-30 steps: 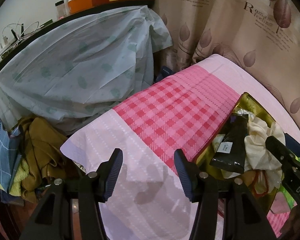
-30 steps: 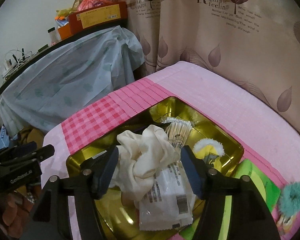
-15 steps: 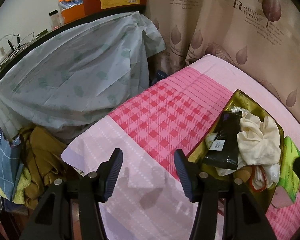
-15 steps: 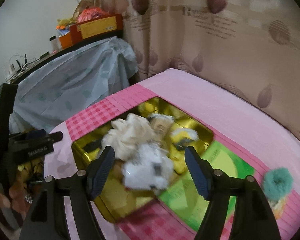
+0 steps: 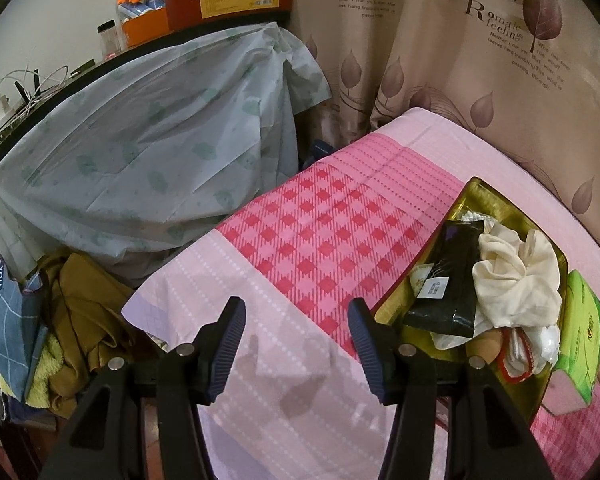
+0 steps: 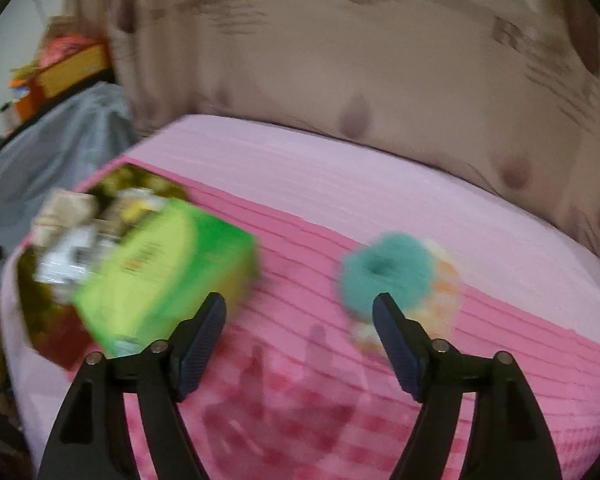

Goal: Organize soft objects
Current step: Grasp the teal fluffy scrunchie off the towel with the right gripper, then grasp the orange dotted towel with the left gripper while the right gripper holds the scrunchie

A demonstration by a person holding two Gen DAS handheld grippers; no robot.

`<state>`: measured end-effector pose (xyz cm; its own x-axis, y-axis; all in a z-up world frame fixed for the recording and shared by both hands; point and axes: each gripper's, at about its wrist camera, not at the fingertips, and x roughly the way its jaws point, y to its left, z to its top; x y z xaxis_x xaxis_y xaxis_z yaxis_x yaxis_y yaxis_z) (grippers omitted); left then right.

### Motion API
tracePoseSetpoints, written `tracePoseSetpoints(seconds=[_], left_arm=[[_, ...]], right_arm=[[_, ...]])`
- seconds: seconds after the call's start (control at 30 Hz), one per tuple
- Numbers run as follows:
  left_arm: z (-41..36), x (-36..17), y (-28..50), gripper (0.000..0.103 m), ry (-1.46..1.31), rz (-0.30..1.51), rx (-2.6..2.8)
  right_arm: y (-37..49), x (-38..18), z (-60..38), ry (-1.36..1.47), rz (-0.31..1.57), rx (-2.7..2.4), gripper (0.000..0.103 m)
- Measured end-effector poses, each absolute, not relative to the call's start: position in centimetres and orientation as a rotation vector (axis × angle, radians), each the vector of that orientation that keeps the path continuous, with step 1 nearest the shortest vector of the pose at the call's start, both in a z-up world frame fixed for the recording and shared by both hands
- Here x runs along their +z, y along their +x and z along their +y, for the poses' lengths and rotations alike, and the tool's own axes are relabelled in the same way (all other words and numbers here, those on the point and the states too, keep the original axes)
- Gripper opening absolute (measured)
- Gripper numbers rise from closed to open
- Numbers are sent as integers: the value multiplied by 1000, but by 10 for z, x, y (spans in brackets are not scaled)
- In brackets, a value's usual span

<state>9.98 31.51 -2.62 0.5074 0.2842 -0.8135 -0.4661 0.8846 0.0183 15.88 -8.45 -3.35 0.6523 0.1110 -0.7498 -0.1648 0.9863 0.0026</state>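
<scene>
A gold tray (image 5: pixel 474 194) sits on the pink cloth and holds a cream cloth (image 5: pixel 516 276), a black packet (image 5: pixel 450 284) and other small items. It also shows blurred in the right wrist view (image 6: pixel 32 276). A green box (image 6: pixel 168 268) lies beside it. A teal fluffy scrunchie (image 6: pixel 388 268) lies on the cloth, over a pale soft item (image 6: pixel 440 292). My right gripper (image 6: pixel 300 316) is open and empty, just short of the scrunchie. My left gripper (image 5: pixel 296 324) is open and empty over the cloth's near left corner.
A curtain (image 5: pixel 460 60) hangs behind the table. A shelf draped in pale blue plastic (image 5: pixel 140 152) stands at the left with boxes (image 5: pixel 228 0) on top. Clothes (image 5: pixel 80 320) are piled on the floor at the lower left.
My right gripper has swung quickly to the right, from above the tray to facing the teal scrunchie; its view is motion-blurred. My left gripper has barely moved.
</scene>
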Motion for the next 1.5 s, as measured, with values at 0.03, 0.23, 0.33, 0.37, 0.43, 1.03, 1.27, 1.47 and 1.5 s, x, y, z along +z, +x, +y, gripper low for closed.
tracePoseSetpoints(seconds=[0.03,0.23,0.33,0.37,0.43,1.03,1.27,1.47,1.5], left_arm=[[315,-26,100,55,-213,935,456],[315,-29,99,55,-211,941,456],[314,-30,98,55,-210,945,455],[315,-30,98,55,-209,943,455],[314,-30,98,55,-209,943,455],[300,-31,102,55,-141,952,452],[257,-5,97,55,-68,875,369],[185,9,107,55,-14,871,188],[167,13,109,55,7,868,144]], right_arm=[[160,-37,-92,-66,854,137,78],[169,-63,-134,-16,897,43,78],[171,-64,-144,20,878,32,78],[170,-62,-145,22,870,30,78],[175,-60,-146,6,852,28,78],[207,-73,-145,5,841,55,16],[184,-53,-159,69,786,119,16],[161,-35,-177,79,725,102,16],[155,-33,-184,87,718,91,16]])
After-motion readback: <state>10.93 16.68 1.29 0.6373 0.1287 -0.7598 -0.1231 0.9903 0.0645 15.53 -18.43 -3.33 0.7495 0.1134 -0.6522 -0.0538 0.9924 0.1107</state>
